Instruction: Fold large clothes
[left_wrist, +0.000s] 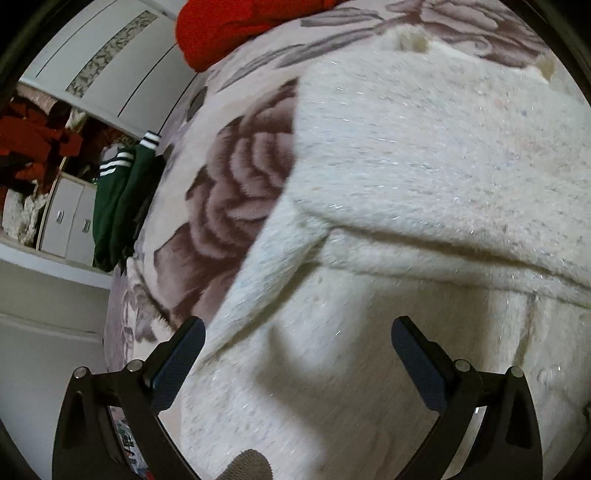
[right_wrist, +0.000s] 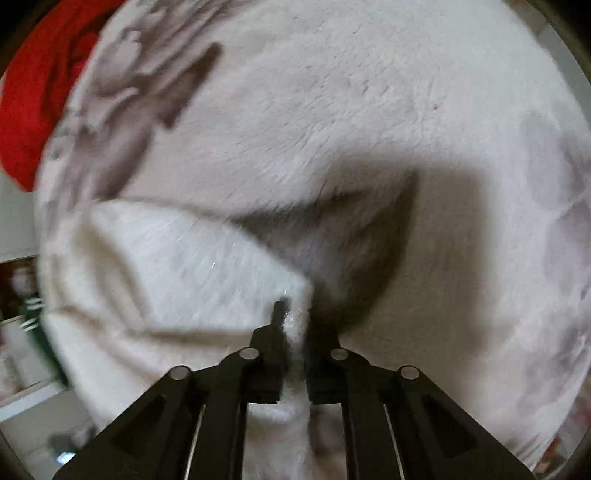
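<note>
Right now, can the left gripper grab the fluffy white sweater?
Probably yes. The left gripper hangs open right over the white sweater, nothing between them. The right gripper already pinches a fold of it.

Fuzzy sweater (left_wrist: 424, 155): cream-white, flecked with fine silver glitter threads. Fleece blanket (left_wrist: 236, 192) beneath: pale pink-white, printed with large mauve-brown roses and grey leaves. Red garment (left_wrist: 236, 26): plain bright red. Hanging green garment (left_wrist: 114, 206): dark green, white-striped cuffs. Wardrobe (left_wrist: 92, 55): white, grey patterned strip.
</note>
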